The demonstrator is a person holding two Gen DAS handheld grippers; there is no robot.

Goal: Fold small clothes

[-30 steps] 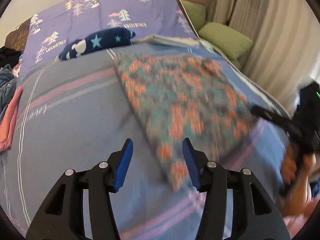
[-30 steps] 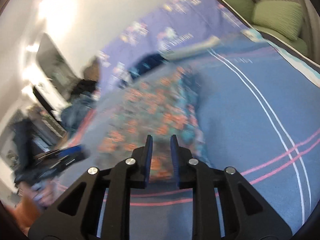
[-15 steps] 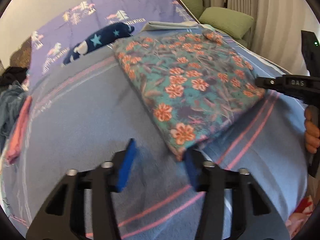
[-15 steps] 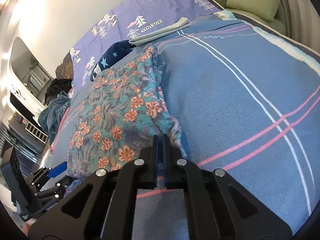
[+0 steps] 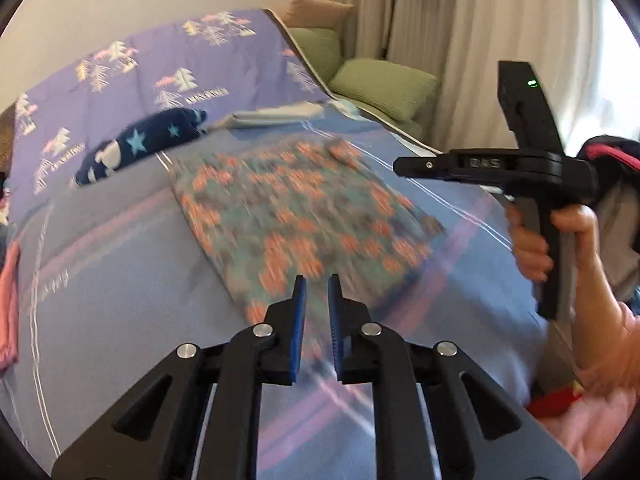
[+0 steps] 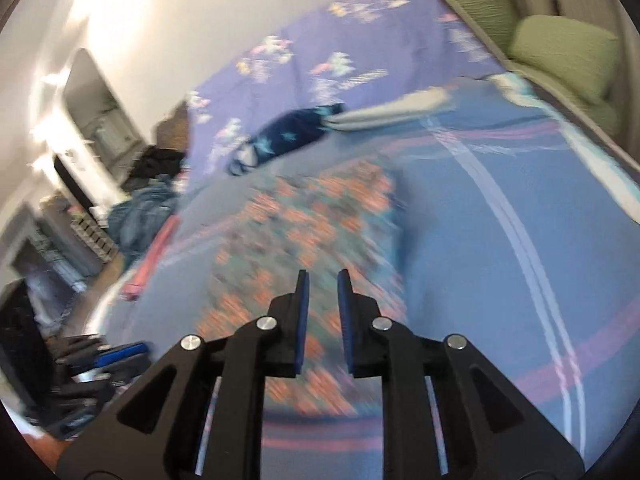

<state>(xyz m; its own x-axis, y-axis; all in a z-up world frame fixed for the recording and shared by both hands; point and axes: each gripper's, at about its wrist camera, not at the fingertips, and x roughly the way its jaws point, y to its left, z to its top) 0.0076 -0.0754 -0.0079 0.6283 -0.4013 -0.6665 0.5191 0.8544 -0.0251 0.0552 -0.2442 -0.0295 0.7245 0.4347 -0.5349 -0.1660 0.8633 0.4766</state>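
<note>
A folded teal garment with orange flowers [image 5: 296, 208] lies flat on the blue striped bedspread [image 5: 112, 280], blurred by motion. My left gripper [image 5: 317, 280] hovers above the garment's near corner. Its jaws are closing to a narrow gap, with nothing between them. My right gripper [image 6: 322, 276] hovers over the same garment [image 6: 304, 236] from its other side. Its jaws are opening slightly and hold nothing. In the left wrist view a hand holds the right gripper [image 5: 404, 166] in the air past the garment's right edge.
A navy star-print garment [image 5: 140, 144] and a folded pale cloth [image 5: 276, 114] lie further back by the purple tree-print cover [image 5: 160, 72]. Green cushions [image 5: 384, 84] sit at the back right. A pink garment [image 5: 8, 300] and a heap of blue clothes [image 6: 140, 212] are at the bed's left side.
Both grippers have lifted off the floral garment's near edge. The left jaws have narrowed from wide apart. The right jaws, fully shut half a second ago, have parted a little.
</note>
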